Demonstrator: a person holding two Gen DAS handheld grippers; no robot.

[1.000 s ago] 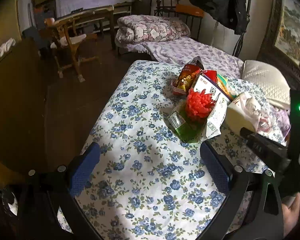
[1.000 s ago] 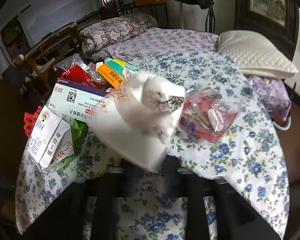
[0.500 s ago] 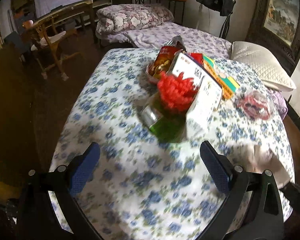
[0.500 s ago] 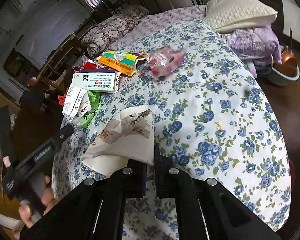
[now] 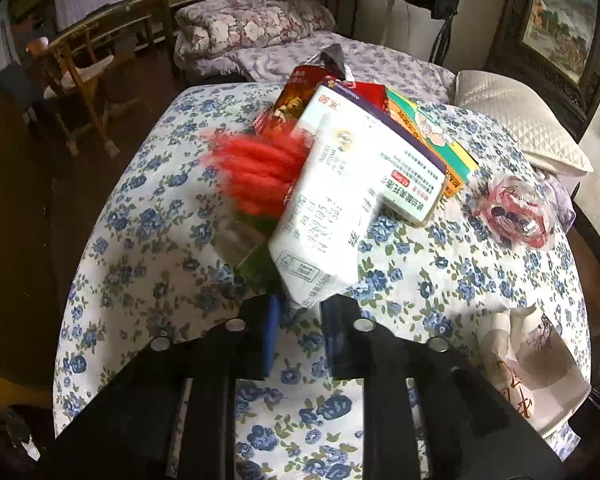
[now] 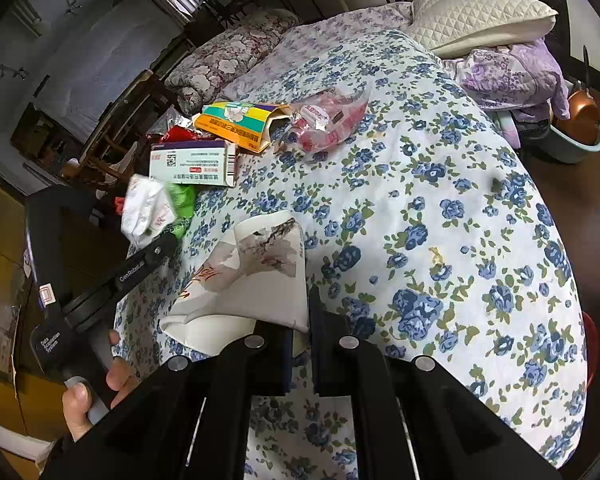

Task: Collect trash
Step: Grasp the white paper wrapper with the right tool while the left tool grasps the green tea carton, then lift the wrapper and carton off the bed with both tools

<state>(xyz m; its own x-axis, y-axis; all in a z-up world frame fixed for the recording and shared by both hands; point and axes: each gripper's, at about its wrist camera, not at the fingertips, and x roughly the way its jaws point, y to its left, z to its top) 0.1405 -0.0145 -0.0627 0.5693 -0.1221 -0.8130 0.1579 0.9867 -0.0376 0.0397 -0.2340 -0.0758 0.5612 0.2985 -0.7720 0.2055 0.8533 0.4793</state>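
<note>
Between the blue pads of the left gripper [image 5: 296, 320] sits the lower corner of a white paper carton [image 5: 328, 216]; the jaws have just been closing and now stand nearly together, pinching that corner, with a green wrapper [image 5: 260, 256] holding something red and fluffy [image 5: 256, 172] pressed against the carton's left side. Whether the wrapper is caught in the same pinch cannot be told from the left wrist view. The right gripper [image 6: 300, 332] is likewise clamped, its jaws drawn in on the rim of a crushed white paper cup [image 6: 252, 280] that lies at the near edge of the floral tablecloth [image 6: 440, 240]. Farther out on the cloth the rest of the litter waits: a white and purple medicine box [image 6: 190, 162], an orange and green box [image 6: 240, 122] with its flap open, a red snack bag [image 5: 296, 96] behind them, and a clear bag of pink wrappers [image 6: 328, 120] a little apart to the right. The person's hand [image 6: 88, 396] grips the left tool's handle at the lower left of the right wrist view. The step in hand looks like the taking-up of two pieces at once, one per gripper, with most of the pile not yet touched. No bin or bag shows in either view, so the next move probably calls for lifting both pieces clear without dragging the cloth, keeping the thin corner pinch on the carton firm, and carrying them to wherever the trash goes.
</note>
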